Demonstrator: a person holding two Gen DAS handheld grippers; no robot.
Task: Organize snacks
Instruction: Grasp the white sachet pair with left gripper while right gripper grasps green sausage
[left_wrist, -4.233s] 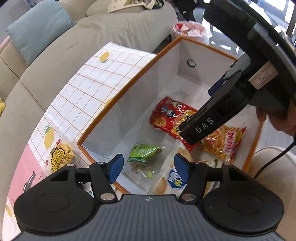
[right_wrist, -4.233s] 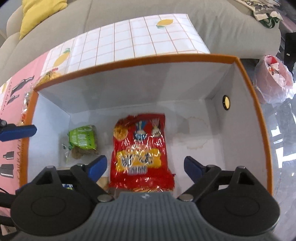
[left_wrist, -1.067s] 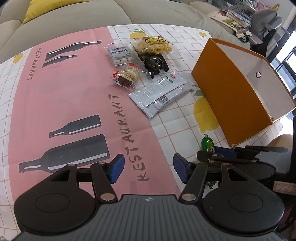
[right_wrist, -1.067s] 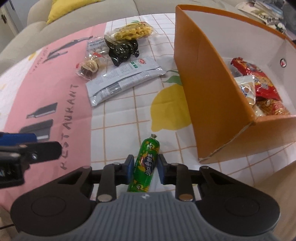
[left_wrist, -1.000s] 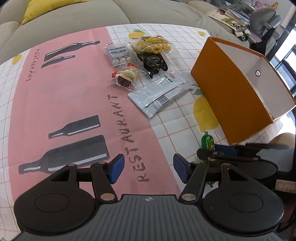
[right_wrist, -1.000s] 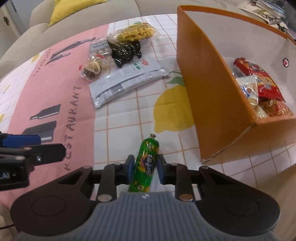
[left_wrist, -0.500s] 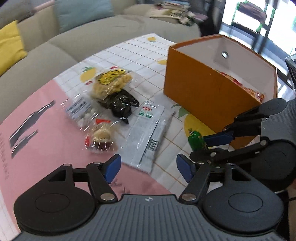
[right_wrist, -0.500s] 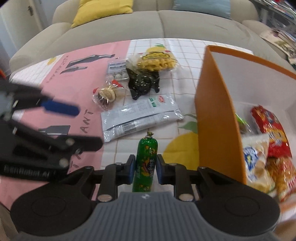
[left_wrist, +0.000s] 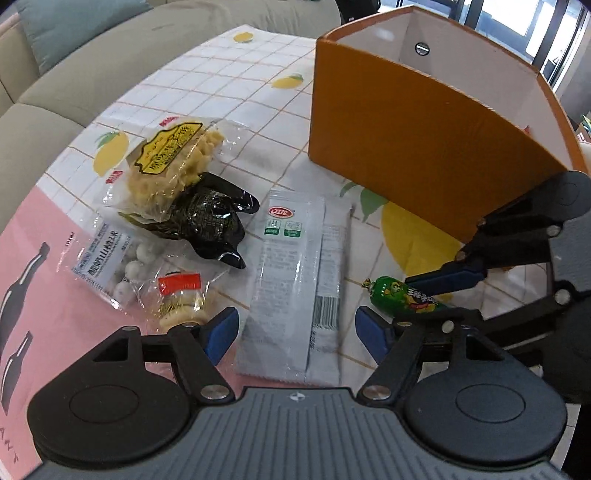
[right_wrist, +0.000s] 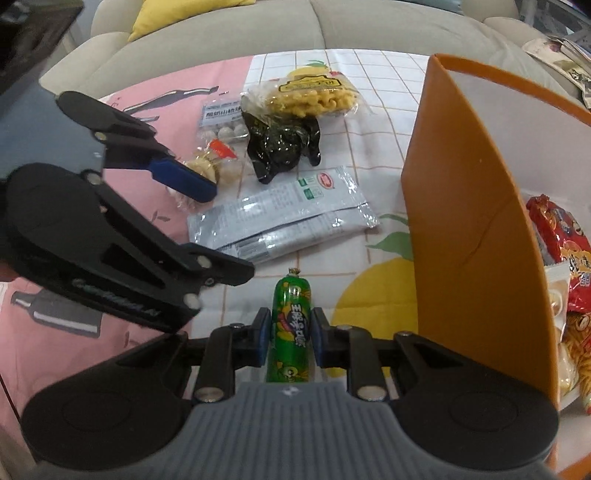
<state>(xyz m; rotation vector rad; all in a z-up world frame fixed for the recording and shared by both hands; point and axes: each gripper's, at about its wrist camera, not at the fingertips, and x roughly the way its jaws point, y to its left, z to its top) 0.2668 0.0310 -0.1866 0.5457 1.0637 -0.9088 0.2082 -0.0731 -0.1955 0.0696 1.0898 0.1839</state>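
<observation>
My right gripper (right_wrist: 287, 334) is shut on a green sausage stick (right_wrist: 290, 325) and holds it above the tablecloth, left of the orange box (right_wrist: 465, 206). The sausage also shows in the left wrist view (left_wrist: 400, 300). My left gripper (left_wrist: 297, 330) is open and empty, low over two grey flat packets (left_wrist: 295, 280). The box (left_wrist: 413, 147) holds red and orange snack bags (right_wrist: 561, 236). Beyond the packets lie a black pouch (left_wrist: 210, 221), a yellow snack bag (left_wrist: 170, 158), a bag of white balls (left_wrist: 114, 258) and a small wrapped cake (left_wrist: 181, 299).
A checked cloth with lemons and a pink panel (left_wrist: 44, 295) covers the table. A grey sofa (right_wrist: 258, 29) with a yellow cushion (right_wrist: 184, 14) stands behind it. The box stands at the table's right edge.
Both grippers came out of the box and moved over the table. The right gripper closed on the green sausage and lifted it. The left gripper swung toward the loose snacks and grey packets.
</observation>
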